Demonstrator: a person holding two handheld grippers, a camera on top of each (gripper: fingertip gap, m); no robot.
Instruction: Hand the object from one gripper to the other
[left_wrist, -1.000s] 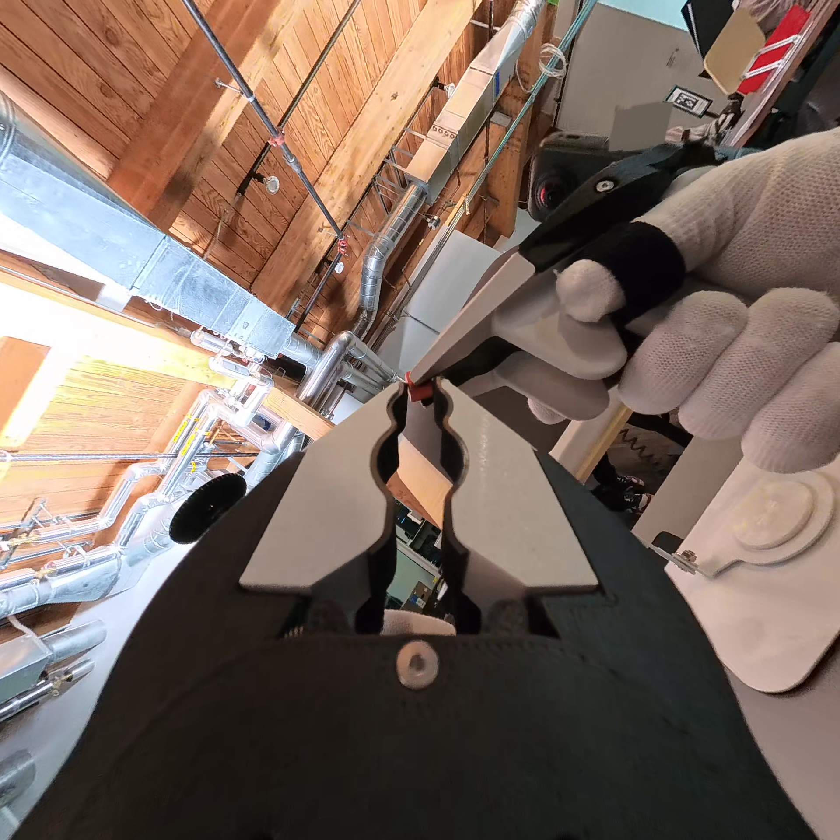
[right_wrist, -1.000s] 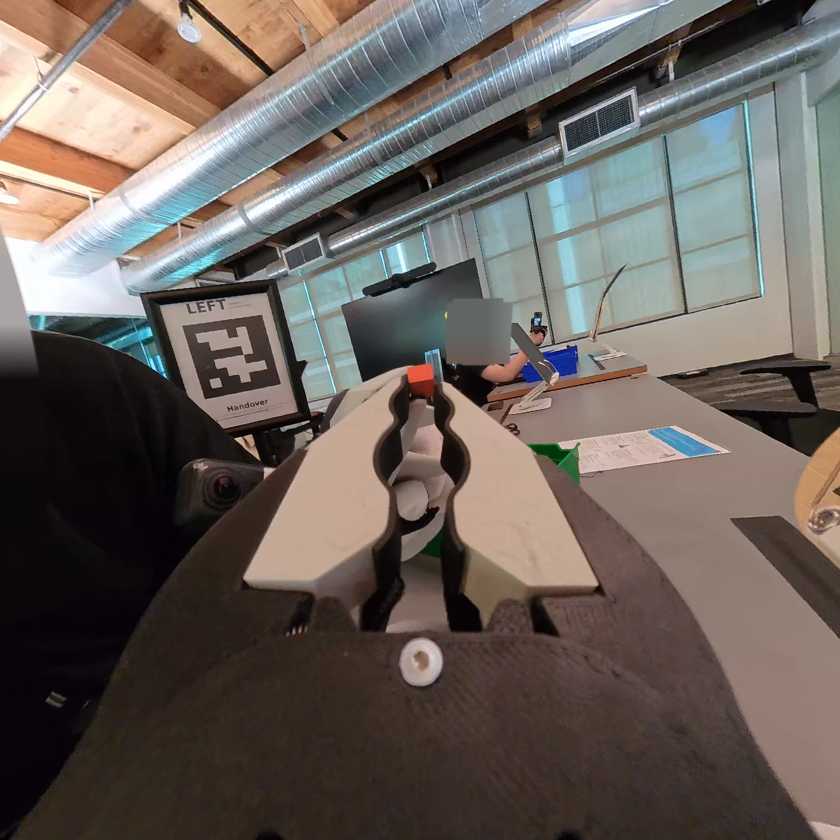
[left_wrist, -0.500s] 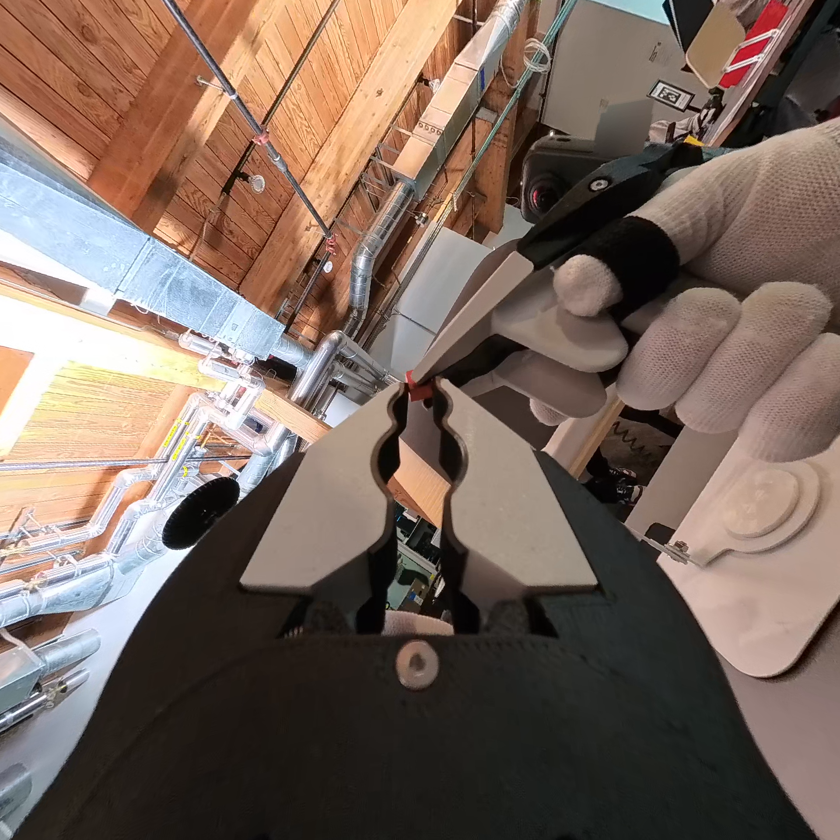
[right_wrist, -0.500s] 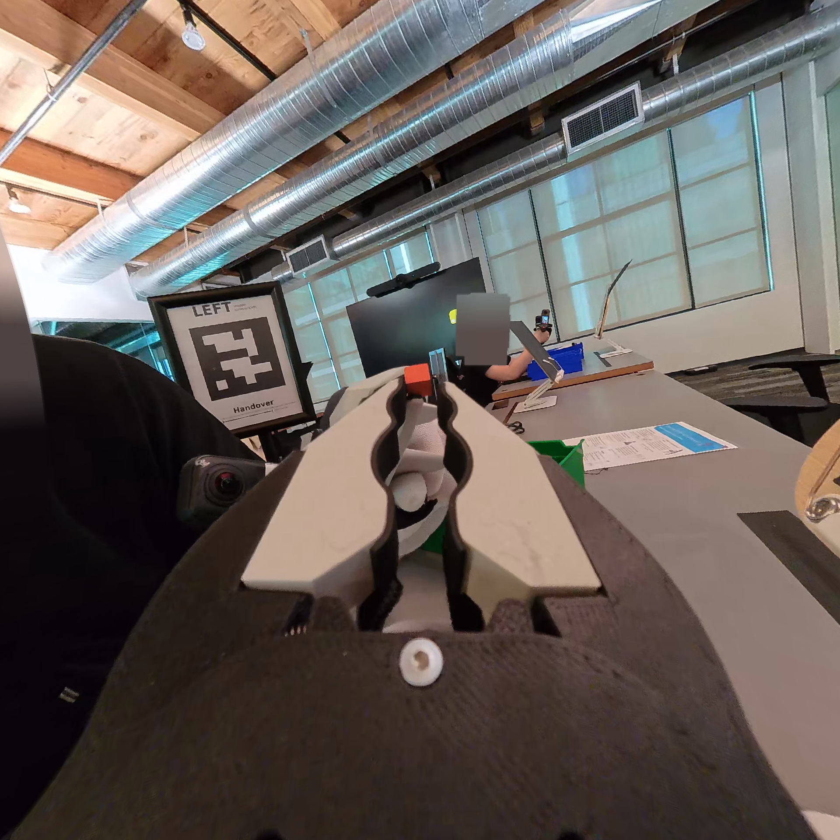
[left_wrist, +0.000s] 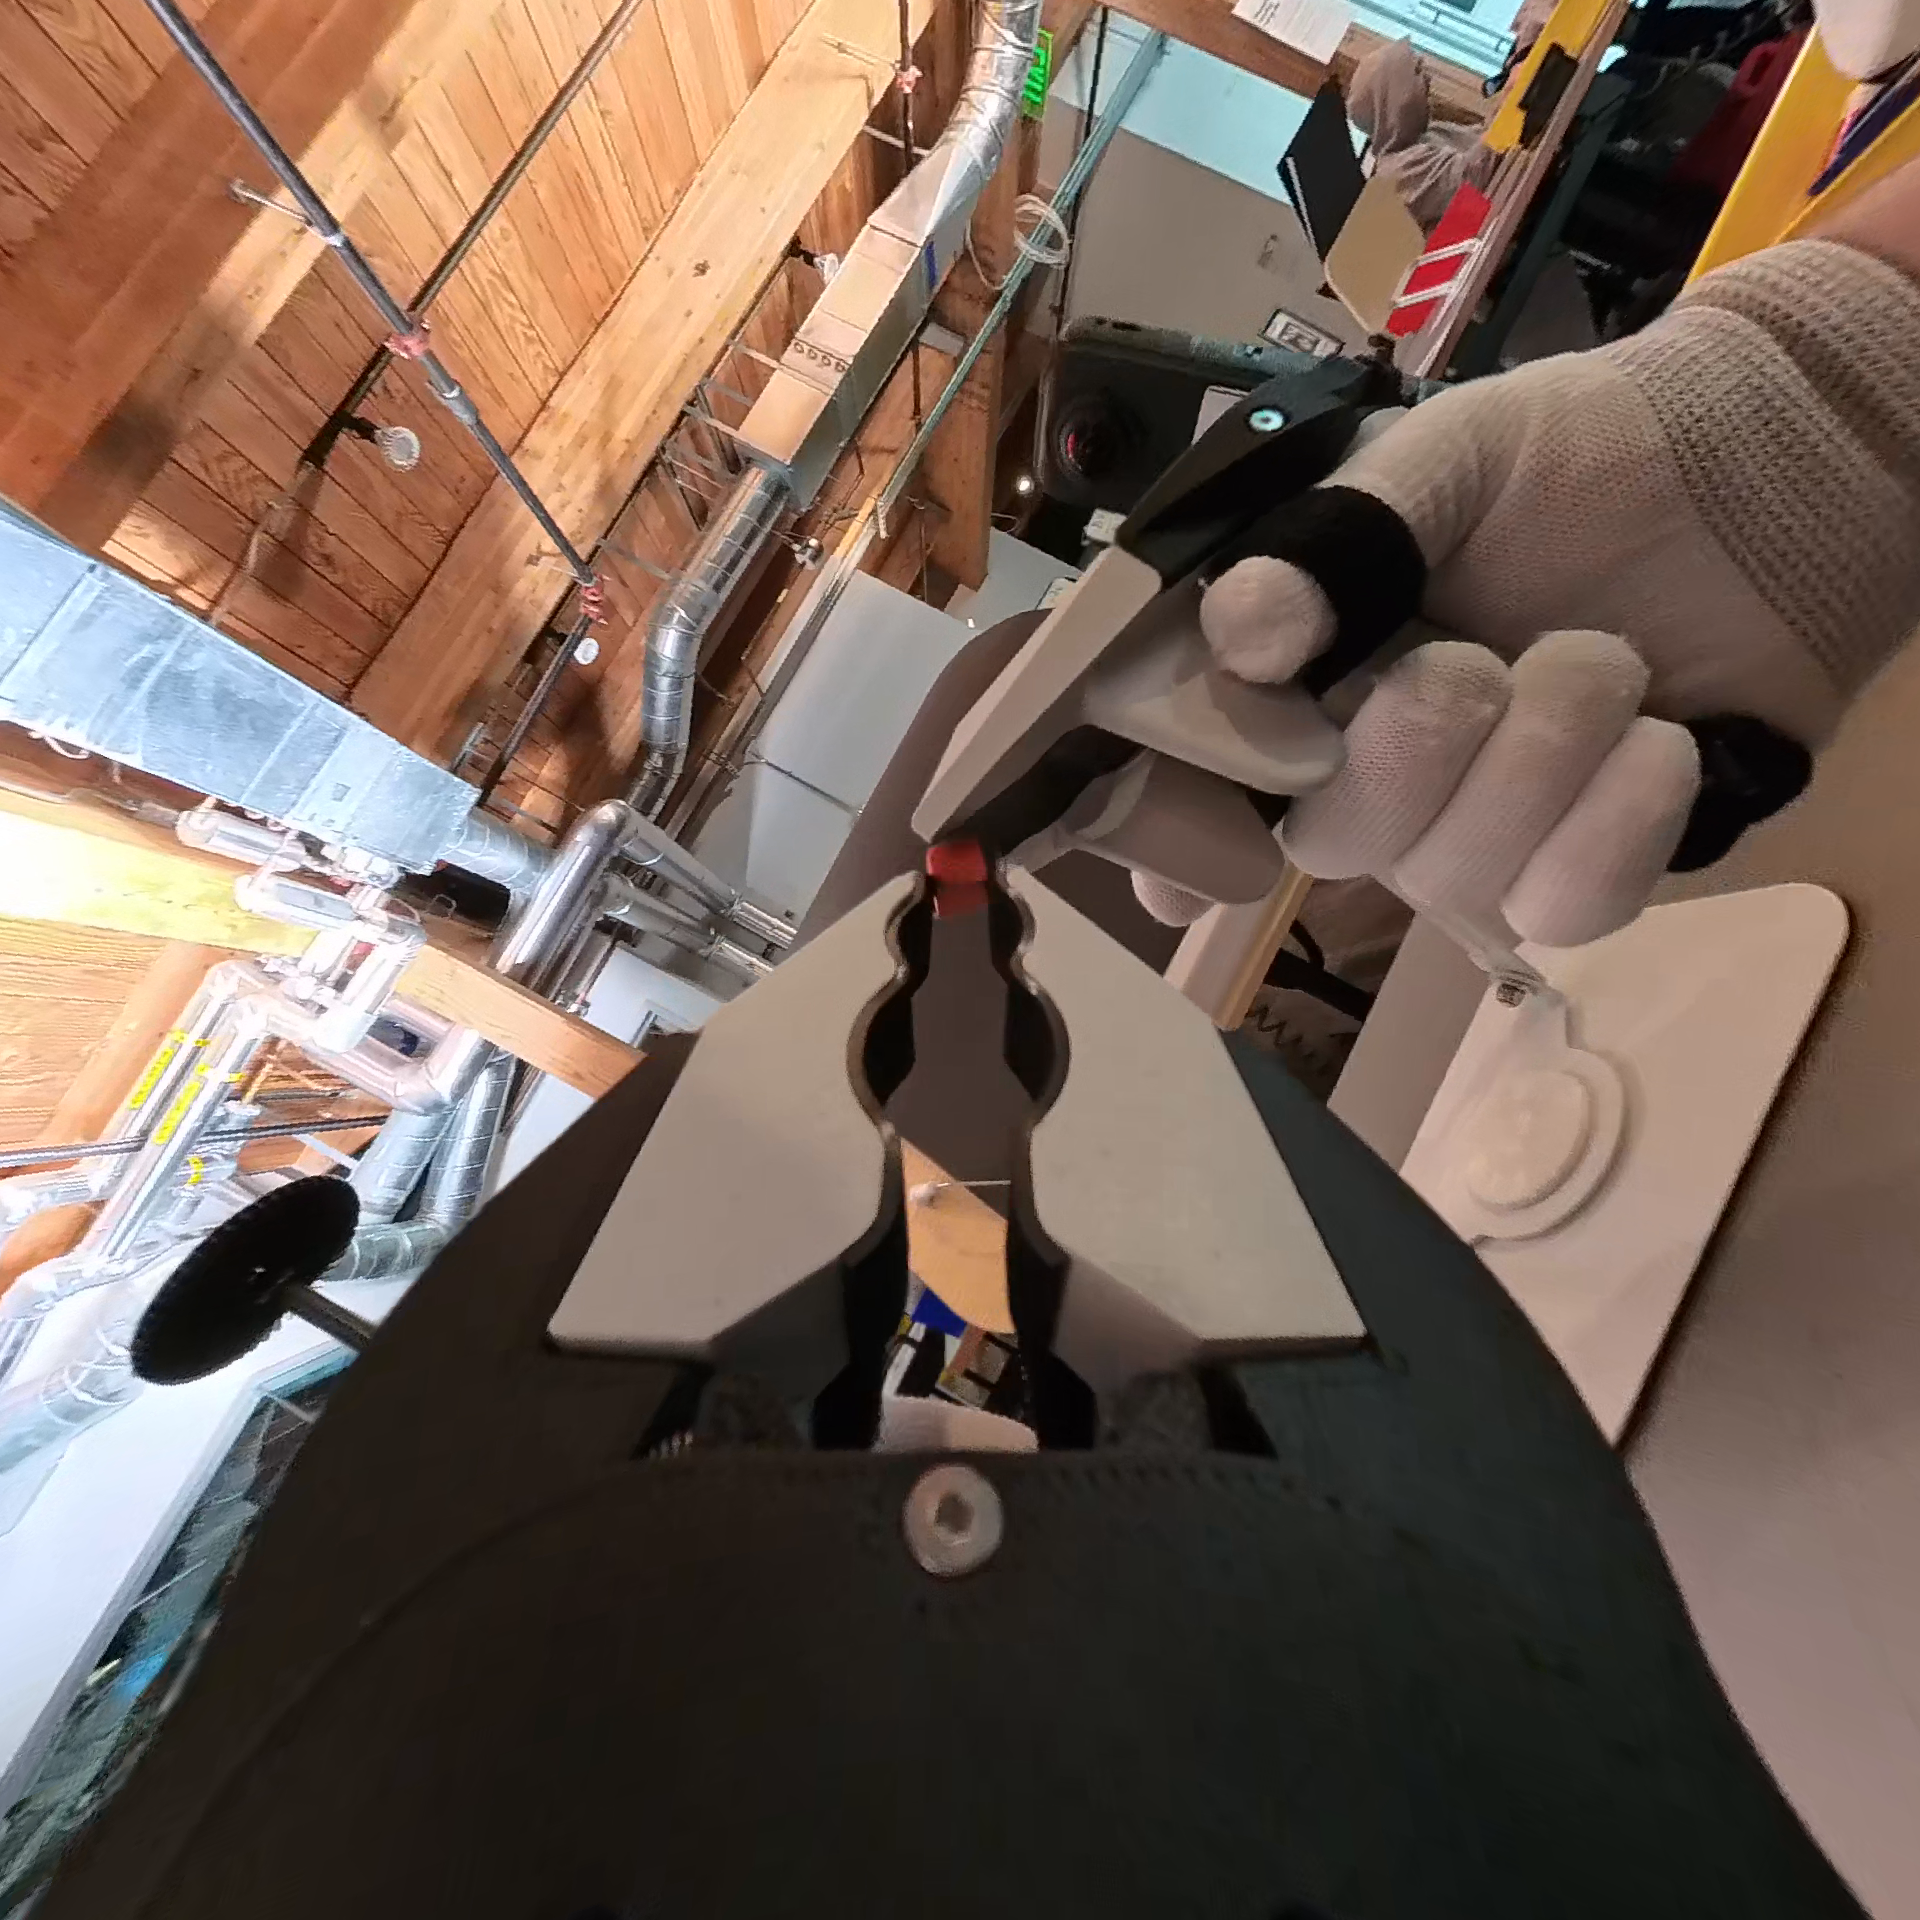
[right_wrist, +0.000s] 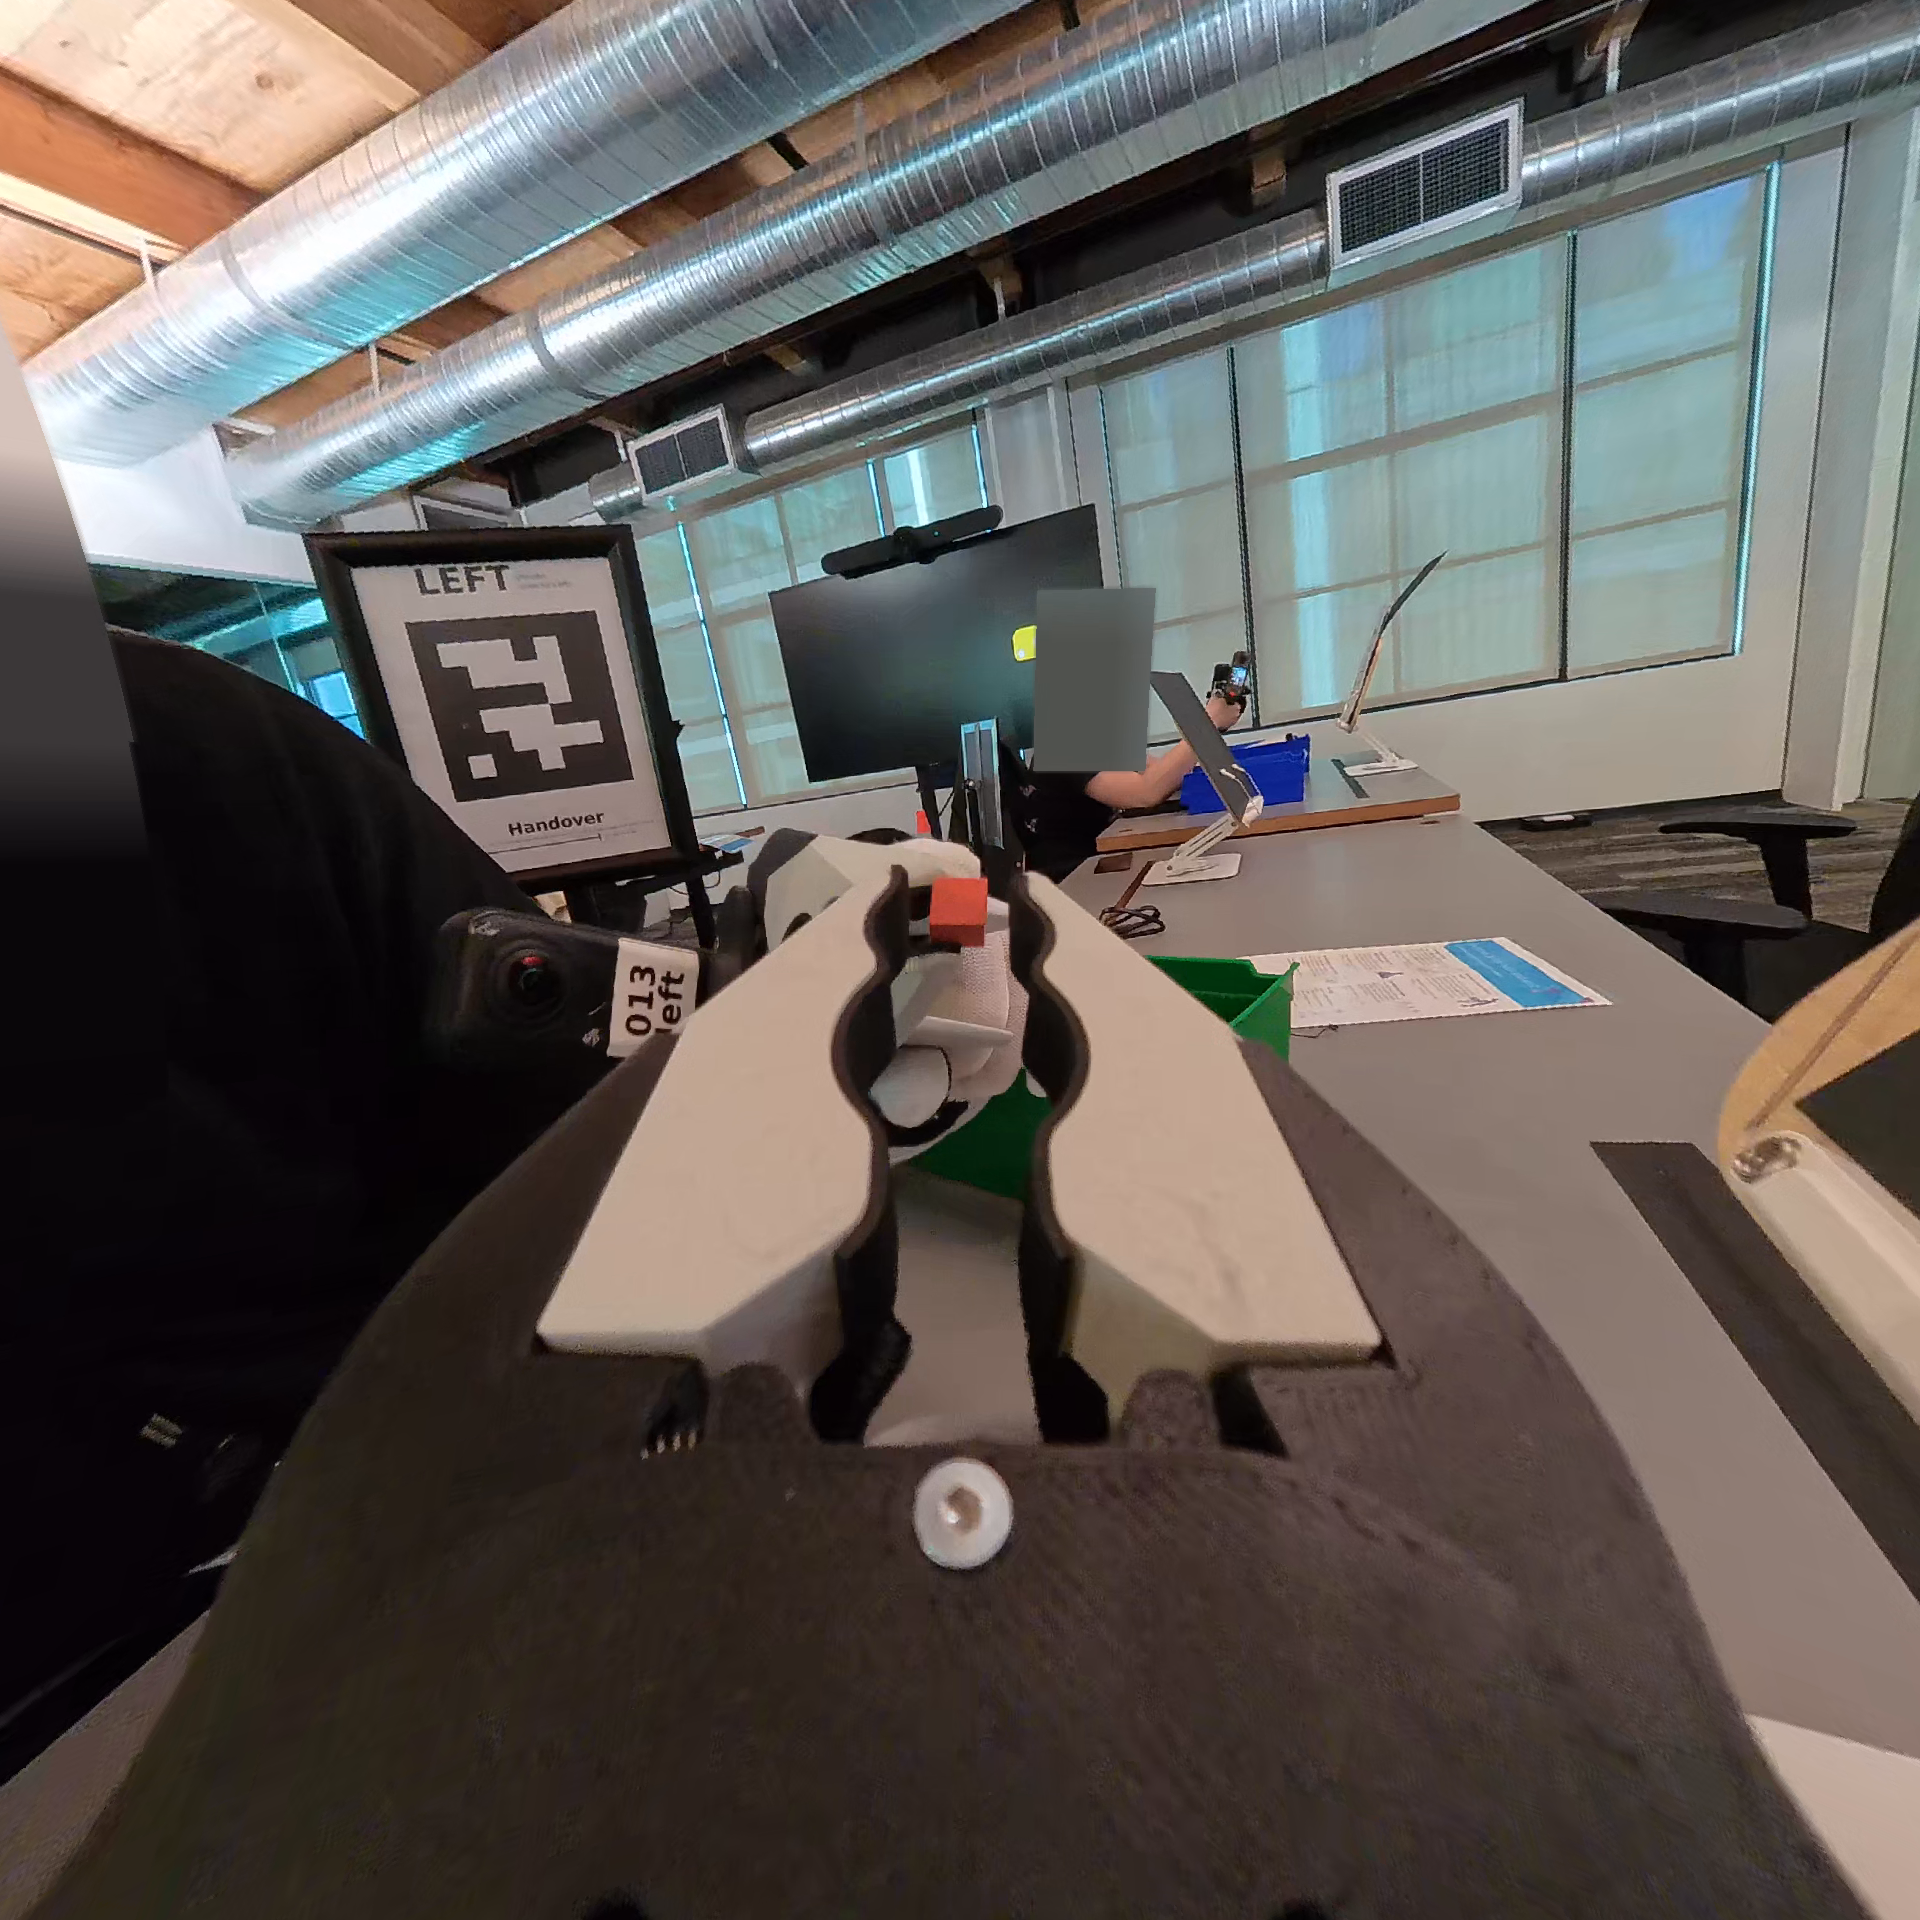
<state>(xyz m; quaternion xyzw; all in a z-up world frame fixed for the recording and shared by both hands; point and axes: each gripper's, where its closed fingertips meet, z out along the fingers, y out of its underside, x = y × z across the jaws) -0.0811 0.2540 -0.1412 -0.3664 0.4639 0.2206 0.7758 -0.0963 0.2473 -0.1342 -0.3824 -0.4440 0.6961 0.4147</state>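
Loosening is what has just happened at my right gripper: its pale fingers were pinched on the red cube a moment ago and now stand apart, with a clear gap on either side of it. My left gripper stays narrow, closed on the cube at its very tips, so the cube sits between both sets of fingertips but only the left carries it. I judge the handover done bar drawing the right gripper back. The cube is small, sharp-edged and matt, probably hard plastic or wood. The fingers are smooth grey plates with wavy dark rubbery inner edges in a rough black housing. My knitted white glove wraps the right handle, beyond the left gripper's tips
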